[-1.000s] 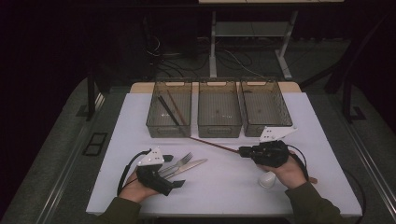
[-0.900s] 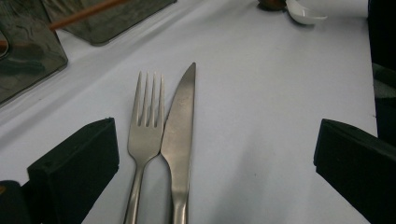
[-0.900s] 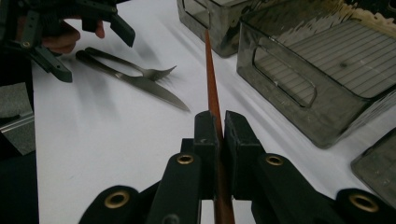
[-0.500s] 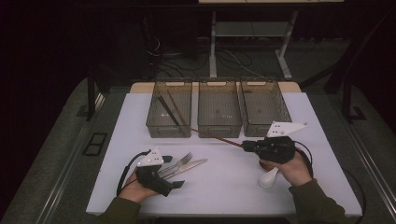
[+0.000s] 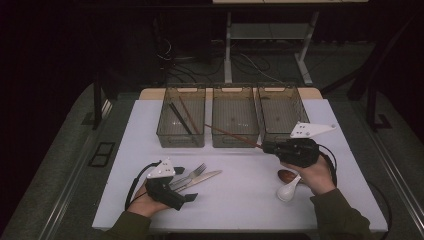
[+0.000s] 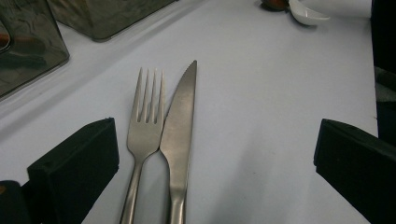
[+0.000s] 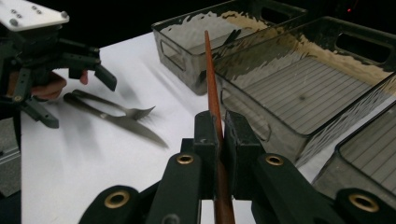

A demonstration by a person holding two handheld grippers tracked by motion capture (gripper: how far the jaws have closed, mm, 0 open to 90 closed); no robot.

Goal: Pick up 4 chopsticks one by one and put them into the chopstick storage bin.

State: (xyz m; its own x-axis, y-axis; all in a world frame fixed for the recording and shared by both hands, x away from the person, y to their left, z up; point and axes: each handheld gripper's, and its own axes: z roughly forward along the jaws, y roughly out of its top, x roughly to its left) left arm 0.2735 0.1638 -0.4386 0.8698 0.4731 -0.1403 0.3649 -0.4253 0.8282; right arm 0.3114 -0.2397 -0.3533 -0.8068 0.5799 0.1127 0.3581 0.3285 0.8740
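On the right half of the white bench (image 5: 240,200), the right tongs (image 5: 263,146) are clamped on a brown chopstick (image 5: 231,135), the two black jaws pressed against its sides near one end. The stick is off the bench and reaches away to the left and far side, across the front of the middle bin (image 5: 235,122), its tip at the near right corner of the left bin (image 5: 181,124). That left bin has dark chopsticks (image 5: 181,118) lying in it; a third, right bin (image 5: 282,112) stands just beside the middle one. Under the right hand, a white spoon (image 5: 288,190) and a brown spoon (image 5: 287,175) lie touching each other on the bench.

At the near left, the left tongs (image 5: 192,197) rest low on the bench with the jaws standing wide apart and holding nothing. A fork (image 6: 145,126) and a knife (image 6: 180,130) lie side by side between the jaws, touching each other, clear of both pads, their tips pointing to the far right.
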